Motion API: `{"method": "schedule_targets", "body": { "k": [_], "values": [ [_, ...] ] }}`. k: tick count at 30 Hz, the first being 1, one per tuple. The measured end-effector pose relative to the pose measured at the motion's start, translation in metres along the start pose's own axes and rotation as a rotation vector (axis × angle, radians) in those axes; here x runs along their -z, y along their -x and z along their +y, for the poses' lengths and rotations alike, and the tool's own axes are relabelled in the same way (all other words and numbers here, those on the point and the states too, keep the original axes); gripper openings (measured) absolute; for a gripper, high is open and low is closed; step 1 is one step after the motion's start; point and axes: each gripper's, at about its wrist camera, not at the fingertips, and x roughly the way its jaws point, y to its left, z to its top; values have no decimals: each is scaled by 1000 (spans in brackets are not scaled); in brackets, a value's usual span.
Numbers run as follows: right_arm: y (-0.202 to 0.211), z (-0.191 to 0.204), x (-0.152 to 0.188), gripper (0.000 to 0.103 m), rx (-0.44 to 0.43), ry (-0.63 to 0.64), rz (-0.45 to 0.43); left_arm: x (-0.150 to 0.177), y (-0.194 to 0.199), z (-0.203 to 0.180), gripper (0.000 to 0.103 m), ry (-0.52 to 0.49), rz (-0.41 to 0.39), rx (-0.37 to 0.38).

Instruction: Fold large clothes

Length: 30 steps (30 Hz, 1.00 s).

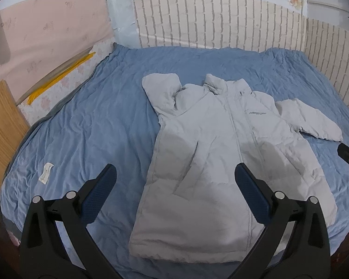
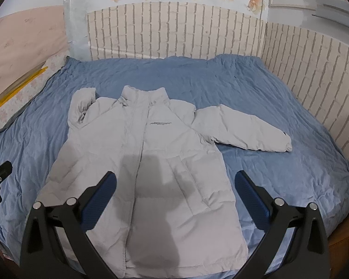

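A pale grey padded jacket point(image 1: 211, 144) lies front up and zipped on a blue bedspread point(image 1: 93, 125), collar toward the wall. Its left-side sleeve point(image 1: 161, 88) is folded up by the shoulder; the other sleeve point(image 1: 311, 121) stretches out to the right. It also shows in the right wrist view point(image 2: 151, 162), with the outstretched sleeve point(image 2: 244, 132). My left gripper point(image 1: 175, 174) is open and empty above the jacket's lower left part. My right gripper point(image 2: 174, 181) is open and empty above the jacket's lower right part.
The bed point(image 2: 290, 174) is bordered by brick-pattern wall panels point(image 2: 174, 32) at the back and right. A pink headboard point(image 1: 46, 34) and a wooden board point(image 1: 2, 125) stand at the left. A small white label point(image 1: 45, 172) lies on the bedspread.
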Motion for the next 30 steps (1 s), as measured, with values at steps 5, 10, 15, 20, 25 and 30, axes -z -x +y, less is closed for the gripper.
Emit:
{"method": "schedule_targets", "body": {
  "k": [5, 10, 15, 20, 25, 30],
  "values": [
    [-3, -3, 3, 101, 3, -8, 5, 1, -2, 3, 100, 8, 7, -2],
    [-3, -2, 4, 101, 3, -4, 7, 2, -2, 4, 100, 4, 10, -13],
    [-3, -2, 2, 101, 0, -1, 11, 1, -5, 9, 100, 14, 19, -26],
    [-4, -2, -1, 101, 2, 8, 7, 2, -7, 10, 100, 16, 25, -33],
    [-4, -2, -1, 101, 1, 8, 13, 2, -7, 8, 100, 10, 28, -39],
    [-3, -2, 0, 101, 4, 10, 13, 3, -8, 9, 100, 18, 32, -40]
  ]
}}
